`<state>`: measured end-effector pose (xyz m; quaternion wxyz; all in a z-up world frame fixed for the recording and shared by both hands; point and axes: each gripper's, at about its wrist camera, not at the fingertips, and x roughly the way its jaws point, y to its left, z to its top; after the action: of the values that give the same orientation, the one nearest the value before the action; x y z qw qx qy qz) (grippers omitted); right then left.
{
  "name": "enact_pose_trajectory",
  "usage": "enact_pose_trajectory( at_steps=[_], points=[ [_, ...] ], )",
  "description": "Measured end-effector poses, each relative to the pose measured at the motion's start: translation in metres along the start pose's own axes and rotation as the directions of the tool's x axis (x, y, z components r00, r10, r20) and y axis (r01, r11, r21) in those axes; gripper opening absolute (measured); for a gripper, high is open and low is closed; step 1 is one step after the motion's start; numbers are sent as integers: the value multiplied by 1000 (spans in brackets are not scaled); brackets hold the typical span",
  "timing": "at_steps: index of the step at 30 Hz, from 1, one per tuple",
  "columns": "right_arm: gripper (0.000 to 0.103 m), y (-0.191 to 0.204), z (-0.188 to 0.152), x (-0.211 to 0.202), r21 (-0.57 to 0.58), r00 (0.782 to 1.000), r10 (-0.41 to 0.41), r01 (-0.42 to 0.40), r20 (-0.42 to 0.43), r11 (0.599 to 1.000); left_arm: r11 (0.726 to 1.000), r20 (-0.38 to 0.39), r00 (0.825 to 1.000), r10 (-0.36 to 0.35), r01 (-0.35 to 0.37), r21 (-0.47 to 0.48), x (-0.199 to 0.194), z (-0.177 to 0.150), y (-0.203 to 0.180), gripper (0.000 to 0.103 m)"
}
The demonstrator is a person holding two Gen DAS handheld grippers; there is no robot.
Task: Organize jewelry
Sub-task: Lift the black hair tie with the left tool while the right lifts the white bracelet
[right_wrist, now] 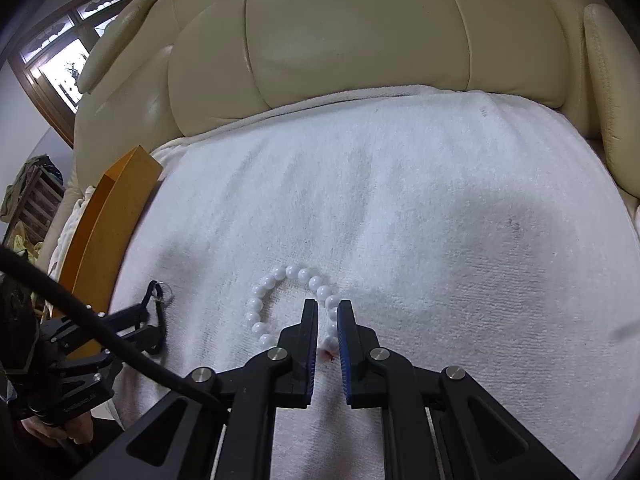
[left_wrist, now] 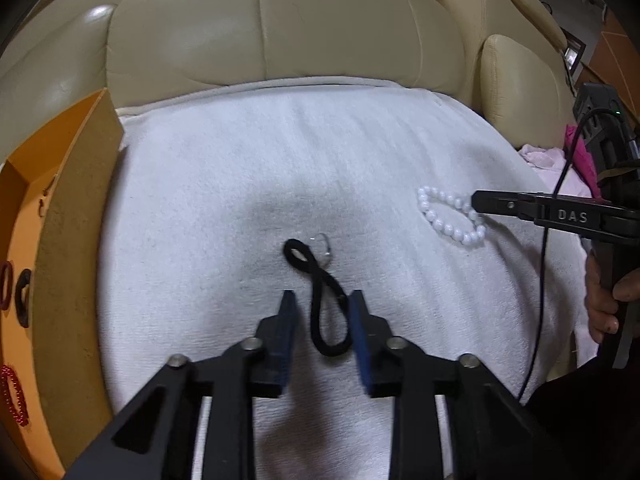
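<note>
two grippers work over a white towel [left_wrist: 248, 168] on a cream leather sofa [left_wrist: 280, 28].

the left gripper [left_wrist: 323, 300] has its jaws a little apart, and a black cord loop [left_wrist: 325, 312] lies on the towel between them; the pads do not press on it. a small clear ring [left_wrist: 323, 247] is at the far end of the cord. the right gripper [right_wrist: 328, 308] is closed on the white bead bracelet [right_wrist: 276, 304], it pinches one side of the bracelet near its tips while the other beads rest on the towel. an orange tray [left_wrist: 76, 184] stands at the left edge of the towel, with red coil bands [left_wrist: 14, 396] and a dark ring [left_wrist: 23, 296] inside. a pink cloth [left_wrist: 580, 160] lies at the right.
</note>
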<state>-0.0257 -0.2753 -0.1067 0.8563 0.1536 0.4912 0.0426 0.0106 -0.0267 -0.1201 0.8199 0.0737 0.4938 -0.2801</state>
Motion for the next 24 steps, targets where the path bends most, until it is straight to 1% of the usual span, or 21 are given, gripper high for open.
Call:
enact_pose_trajectory(
  at_steps=[2, 3, 4, 5, 7, 9, 11, 13, 14, 15, 16, 18, 20, 24],
  points=[
    [11, -1, 1, 1, 5, 1000, -3, 3, -6, 1000, 1000, 1, 1000, -3, 3, 6, 0, 1, -1, 17],
    [11, -2, 1, 2, 4, 1000, -9, 9, -5, 1000, 1000, 1, 1000, -9, 9, 8, 0, 1, -2, 15],
    [14, -2, 2, 3, 4, 1000, -18, 18, -7, 1000, 1000, 2, 1000, -13, 13, 9, -1, 1, -3, 12],
    [17, -3, 2, 5, 9, 1000, -25, 25, -13, 1000, 1000, 4, 1000, -16, 16, 10, -1, 1, -3, 11],
    [32, -7, 2, 7, 25, 999, -23, 23, -26, 999, 1000, 7, 1000, -16, 16, 10, -2, 1, -3, 10],
    [36, -7, 2, 9, 31, 1000, -1, 2, -25, 1000, 1000, 11, 1000, -17, 17, 6, -4, 1, -2, 9],
    [37, -3, 0, 9, 3, 1000, -6, 6, -21, 1000, 1000, 16, 1000, -19, 19, 7, -6, 1, -1, 9],
    [35, 5, -3, 11, -43, 1000, -19, 19, -15, 999, 1000, 19, 1000, -20, 20, 10, -7, 2, -1, 9],
    [32, 11, -5, 12, -72, 1000, -29, 28, -12, 997, 1000, 21, 1000, -23, 23, 9, -8, 2, -1, 9],
    [16, 16, -6, 13, -102, 999, -37, 36, -10, 994, 1000, 22, 999, -24, 24, 8, -8, 2, -1, 9],
    [11, 21, -8, 16, -125, 999, -39, 36, -19, 992, 1000, 23, 999, -24, 24, 7, -9, 3, -1, 9],
    [11, 30, -10, 15, -165, 998, -60, 60, 4, 984, 1000, 27, 999, -24, 24, 3, -11, 3, -1, 9],
    [10, 34, -9, 11, -171, 999, -45, 48, 24, 984, 1000, 34, 999, -26, 26, 1, -12, 3, 1, 9],
    [11, 39, -1, -7, -157, 995, 2, 14, 98, 988, 1000, 49, 998, -31, 31, -3, -18, 4, 5, 8]
  ],
)
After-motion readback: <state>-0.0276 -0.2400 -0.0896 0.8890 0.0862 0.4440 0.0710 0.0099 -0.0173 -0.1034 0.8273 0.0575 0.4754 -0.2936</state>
